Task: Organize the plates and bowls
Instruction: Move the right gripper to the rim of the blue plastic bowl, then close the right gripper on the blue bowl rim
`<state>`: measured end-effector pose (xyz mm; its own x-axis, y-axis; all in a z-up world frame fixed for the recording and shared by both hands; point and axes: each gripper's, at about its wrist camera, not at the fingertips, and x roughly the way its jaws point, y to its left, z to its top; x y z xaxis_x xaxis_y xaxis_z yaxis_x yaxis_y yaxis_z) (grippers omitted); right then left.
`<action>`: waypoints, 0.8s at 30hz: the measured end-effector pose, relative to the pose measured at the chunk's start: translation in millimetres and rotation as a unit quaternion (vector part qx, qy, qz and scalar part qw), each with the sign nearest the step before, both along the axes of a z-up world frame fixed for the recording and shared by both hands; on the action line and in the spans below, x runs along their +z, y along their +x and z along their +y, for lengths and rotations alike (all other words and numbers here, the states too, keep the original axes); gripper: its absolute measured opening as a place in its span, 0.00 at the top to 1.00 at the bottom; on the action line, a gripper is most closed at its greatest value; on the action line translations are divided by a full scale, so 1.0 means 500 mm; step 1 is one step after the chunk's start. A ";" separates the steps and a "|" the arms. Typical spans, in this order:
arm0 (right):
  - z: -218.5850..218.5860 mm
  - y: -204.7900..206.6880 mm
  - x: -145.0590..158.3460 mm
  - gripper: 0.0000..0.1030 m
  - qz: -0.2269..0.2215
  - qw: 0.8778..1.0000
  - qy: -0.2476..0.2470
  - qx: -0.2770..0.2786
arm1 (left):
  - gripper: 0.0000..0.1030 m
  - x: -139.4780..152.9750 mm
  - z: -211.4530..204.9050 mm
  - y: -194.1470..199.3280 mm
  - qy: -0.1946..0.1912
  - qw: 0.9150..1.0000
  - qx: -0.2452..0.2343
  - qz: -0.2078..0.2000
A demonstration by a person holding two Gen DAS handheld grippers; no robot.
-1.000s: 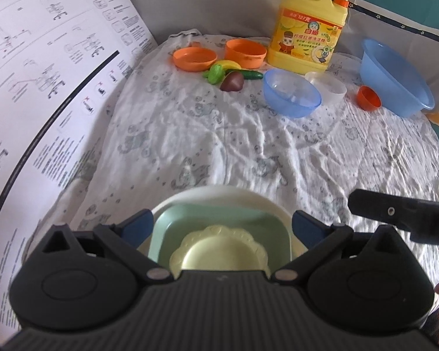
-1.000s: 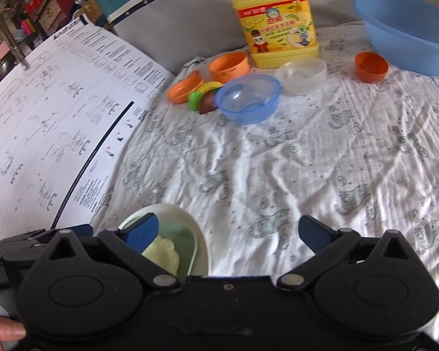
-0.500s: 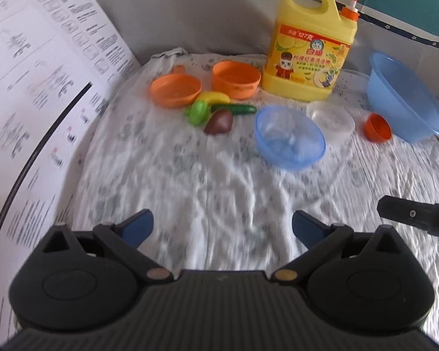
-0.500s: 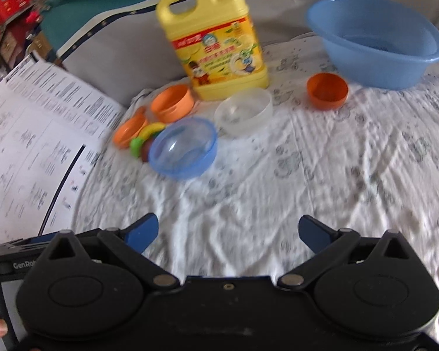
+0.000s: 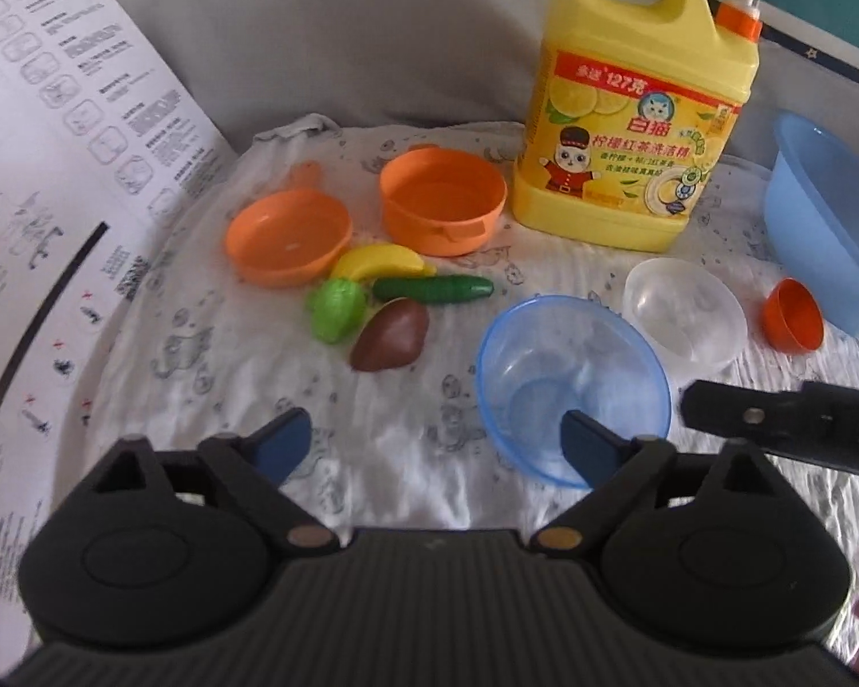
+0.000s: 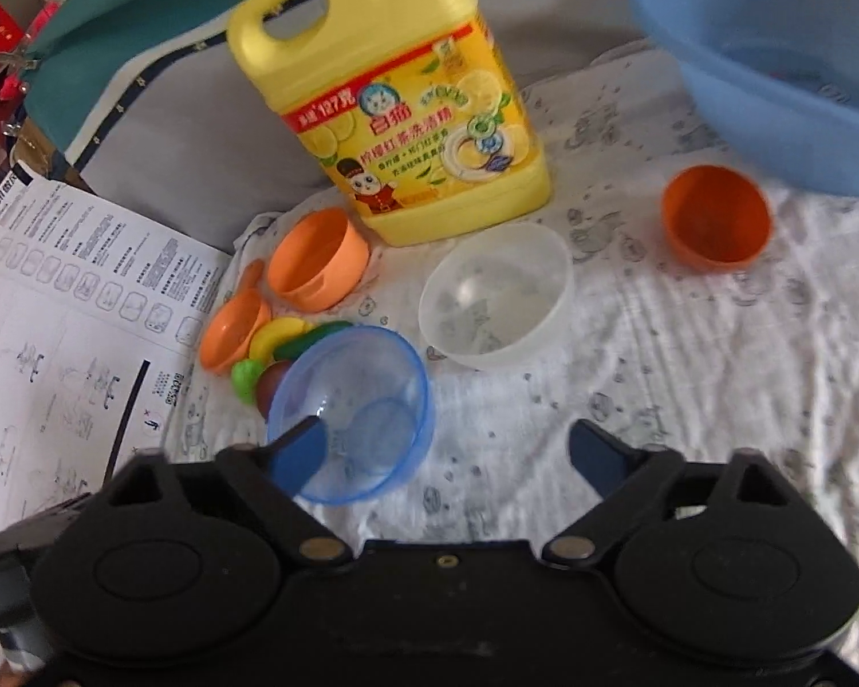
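A clear blue bowl [image 5: 572,383] [image 6: 352,409] rests on the white patterned cloth, with a clear white bowl [image 5: 684,309] [image 6: 495,295] just behind it and a small orange bowl [image 5: 793,316] [image 6: 716,217] to the right. My left gripper [image 5: 435,441] hovers over the cloth; its jaws are closing with nothing between them, and the right fingertip [image 5: 587,441] overlaps the blue bowl's near rim. My right gripper [image 6: 449,452] is also closing on nothing, its left fingertip [image 6: 298,449] in front of the blue bowl. Part of the right gripper [image 5: 784,421] shows in the left wrist view.
At the back stand a yellow detergent jug [image 5: 630,114], an orange pot [image 5: 441,200] and an orange toy pan [image 5: 286,237]. Toy banana, cucumber, green fruit and a brown piece [image 5: 392,335] lie together. A large blue basin [image 6: 773,57] sits far right; a printed sheet [image 5: 46,200] lies left.
Both grippers have moved forward, away from the stacked plates that are now out of view, and come close to the blue bowl. Both pairs of jaws have narrowed slightly.
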<state>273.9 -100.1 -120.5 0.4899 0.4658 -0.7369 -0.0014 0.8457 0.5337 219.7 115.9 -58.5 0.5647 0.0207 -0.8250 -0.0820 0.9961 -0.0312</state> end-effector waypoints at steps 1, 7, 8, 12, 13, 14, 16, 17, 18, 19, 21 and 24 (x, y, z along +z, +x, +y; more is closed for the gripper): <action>0.006 0.007 -0.006 0.22 0.001 1.000 -0.002 0.002 | 0.17 -0.005 -0.002 0.007 -0.002 1.000 -0.001 0.002; 0.031 0.033 -0.032 0.45 0.010 1.000 0.000 0.015 | 0.43 -0.033 -0.014 0.028 -0.009 1.000 -0.017 0.013; 0.035 0.033 -0.035 0.56 0.012 1.000 0.001 0.018 | 0.47 -0.036 -0.015 0.030 -0.012 1.000 -0.020 0.015; 0.049 0.037 -0.047 0.86 0.016 0.999 0.005 0.028 | 0.67 -0.044 -0.025 0.032 -0.016 0.999 -0.030 0.019; 0.051 0.036 -0.048 0.86 0.015 0.999 0.006 0.029 | 0.75 -0.045 -0.028 0.031 -0.014 0.999 -0.034 0.019; 0.052 0.035 -0.048 0.86 0.016 0.999 0.007 0.030 | 0.80 -0.045 -0.032 0.031 -0.014 0.999 -0.039 0.019; 0.053 0.032 -0.047 0.86 0.017 0.999 0.010 0.035 | 0.87 -0.043 -0.039 0.027 -0.009 0.999 -0.044 0.015; 0.055 0.028 -0.044 0.86 0.015 0.999 0.007 0.036 | 0.87 -0.040 -0.042 0.025 -0.004 0.999 -0.044 0.012; 0.051 0.025 -0.041 0.86 0.013 0.999 0.006 0.036 | 0.88 -0.038 -0.043 0.023 -0.003 0.999 -0.044 0.009; 0.050 0.022 -0.038 0.86 0.013 0.999 0.006 0.035 | 0.88 -0.036 -0.043 0.020 -0.005 0.999 -0.043 0.009; 0.043 0.013 -0.027 0.86 0.009 0.999 0.007 0.033 | 0.88 -0.031 -0.045 0.014 -0.007 0.999 -0.044 0.010; 0.034 -0.004 -0.009 0.86 0.002 1.000 0.002 0.030 | 0.87 -0.021 -0.053 -0.004 -0.002 0.999 -0.050 0.011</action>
<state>272.1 -83.1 -125.2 0.4583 0.4975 -0.7365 -0.0504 0.8418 0.5374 217.7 89.1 -69.2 0.5459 -0.0385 -0.8370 0.0169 0.9992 -0.0350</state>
